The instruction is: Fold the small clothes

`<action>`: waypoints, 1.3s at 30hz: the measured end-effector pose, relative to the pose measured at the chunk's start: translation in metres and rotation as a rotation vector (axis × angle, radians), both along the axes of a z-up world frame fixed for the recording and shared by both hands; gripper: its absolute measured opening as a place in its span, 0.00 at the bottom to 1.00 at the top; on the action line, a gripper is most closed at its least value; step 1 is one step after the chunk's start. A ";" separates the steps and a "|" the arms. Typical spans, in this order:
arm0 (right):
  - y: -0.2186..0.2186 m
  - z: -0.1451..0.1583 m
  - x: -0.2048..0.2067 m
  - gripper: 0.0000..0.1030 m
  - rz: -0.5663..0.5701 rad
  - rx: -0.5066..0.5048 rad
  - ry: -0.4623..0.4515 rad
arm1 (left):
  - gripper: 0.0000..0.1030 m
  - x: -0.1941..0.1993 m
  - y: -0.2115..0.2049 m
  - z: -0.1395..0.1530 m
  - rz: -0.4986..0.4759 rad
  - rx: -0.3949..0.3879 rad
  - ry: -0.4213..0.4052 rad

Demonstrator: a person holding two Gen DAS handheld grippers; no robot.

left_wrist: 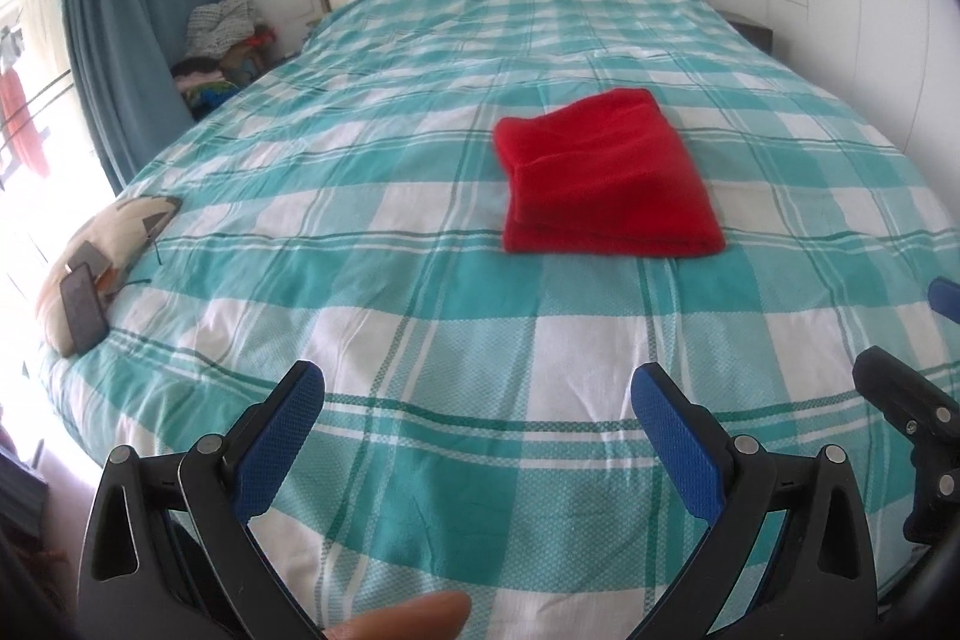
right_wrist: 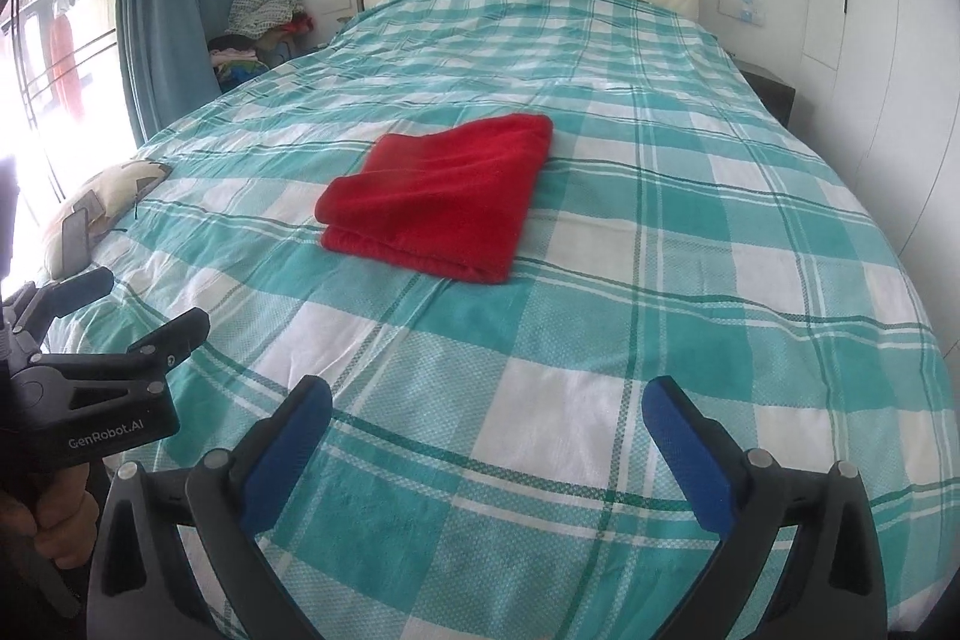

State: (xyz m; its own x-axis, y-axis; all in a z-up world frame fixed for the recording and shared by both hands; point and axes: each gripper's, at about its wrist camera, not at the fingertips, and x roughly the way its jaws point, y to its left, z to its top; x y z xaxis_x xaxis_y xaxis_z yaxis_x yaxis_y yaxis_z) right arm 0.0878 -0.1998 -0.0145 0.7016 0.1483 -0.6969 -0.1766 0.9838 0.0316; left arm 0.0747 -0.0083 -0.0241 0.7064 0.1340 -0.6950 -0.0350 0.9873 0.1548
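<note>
Nearest: left gripper [left_wrist: 477, 388], black frame with blue textured pads, jaws spread wide, holding nothing. Right gripper [right_wrist: 486, 403], same build, likewise spread and empty. Both hover over the near end of the teal-and-white checked bedspread [left_wrist: 420, 340].

Further out, mid-bed: red fleece cloth [left_wrist: 606, 175], lying flat in a layered rectangle, well apart from both grippers.

Far left edge: patterned cushion [left_wrist: 96, 250].

Judgement: the fold looks finished, hands clear. If another fold is wanted, reach forward and pinch a near corner each.
</note>
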 end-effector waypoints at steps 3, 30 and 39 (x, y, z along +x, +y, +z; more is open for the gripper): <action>0.005 0.007 -0.004 0.99 0.007 -0.005 0.001 | 1.00 -0.003 0.003 0.006 0.005 -0.003 -0.011; 0.013 0.056 -0.034 0.99 -0.008 -0.072 0.014 | 1.00 -0.033 0.009 0.063 -0.017 -0.054 -0.009; 0.013 0.053 -0.032 0.99 -0.020 -0.099 0.012 | 1.00 -0.034 0.008 0.061 -0.036 -0.063 -0.008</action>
